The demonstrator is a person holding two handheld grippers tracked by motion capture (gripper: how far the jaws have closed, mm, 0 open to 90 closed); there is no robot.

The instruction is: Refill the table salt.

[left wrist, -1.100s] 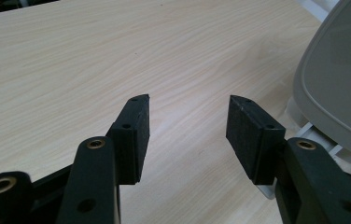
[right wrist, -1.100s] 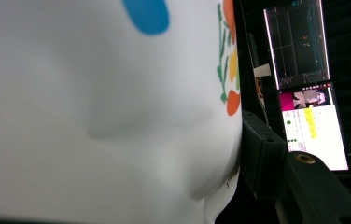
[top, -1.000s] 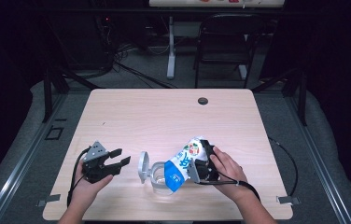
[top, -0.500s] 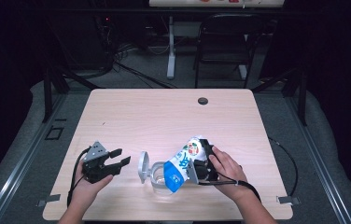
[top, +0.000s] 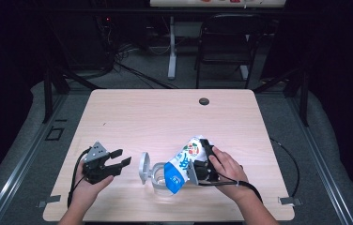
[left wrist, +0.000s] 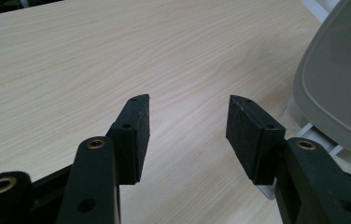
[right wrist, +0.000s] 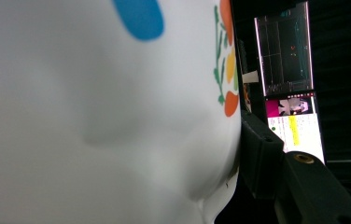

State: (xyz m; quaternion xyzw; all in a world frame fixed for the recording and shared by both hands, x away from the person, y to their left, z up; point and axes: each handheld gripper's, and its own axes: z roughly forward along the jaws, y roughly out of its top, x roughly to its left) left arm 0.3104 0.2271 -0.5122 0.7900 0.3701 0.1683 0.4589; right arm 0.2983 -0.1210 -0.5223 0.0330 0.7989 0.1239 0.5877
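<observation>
A white and blue bag [top: 180,168] with coloured print hangs tilted, its lower end over a clear container [top: 156,180] at the table's front. My right gripper [top: 197,158] is shut on the bag's upper part. In the right gripper view the bag [right wrist: 94,116] covers most of the picture, and one black finger [right wrist: 261,147] presses its right side. The container's grey lid [top: 143,167] stands open on the left. My left gripper [top: 119,158] is open and holds nothing, just left of the lid. In the left gripper view its jaws [left wrist: 187,123] stand apart over bare wood, with the lid [left wrist: 341,84] at the right.
The light wooden table [top: 165,112] has a dark round hole [top: 204,101] near its far edge. Cables trail from both grippers off the front. A chair [top: 226,47] and cables stand on the dark floor beyond the table.
</observation>
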